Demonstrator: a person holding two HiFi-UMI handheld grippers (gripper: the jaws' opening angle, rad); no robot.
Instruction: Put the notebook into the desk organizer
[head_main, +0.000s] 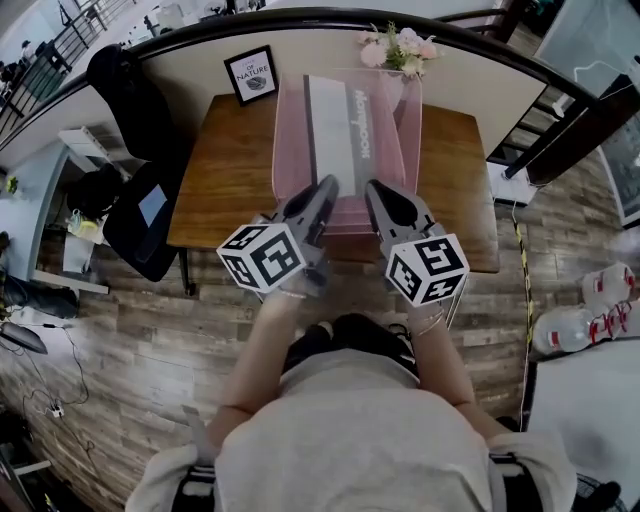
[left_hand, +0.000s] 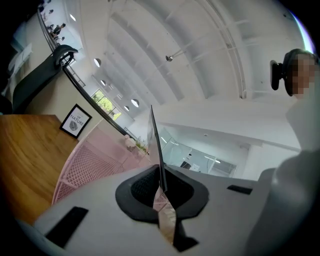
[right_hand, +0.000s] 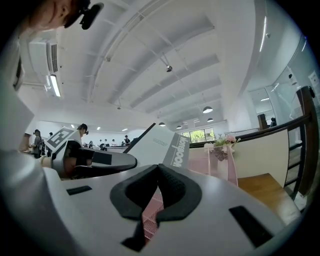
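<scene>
Left gripper (left_hand: 161, 182) is clenched on the thin edge of the notebook (head_main: 335, 120), which rises tilted between the pink mesh walls of the desk organizer (head_main: 290, 150) on the table (head_main: 235, 170). Whether its bottom edge already sits inside can't be told. Right gripper (right_hand: 159, 172) has its jaws pressed together. Pink mesh shows in the slit under the pads, and it is unclear whether it pinches the wall.

Risks: the grip is on one edge only, so the notebook could swing or slip out. A corner could snag the mesh rim. A push could slide or tip the light organizer toward the flowers (head_main: 400, 45) behind it.

Writing: "Notebook" on the grey band of the cover, and "OF NATURE" on the framed print (head_main: 250, 75).
</scene>
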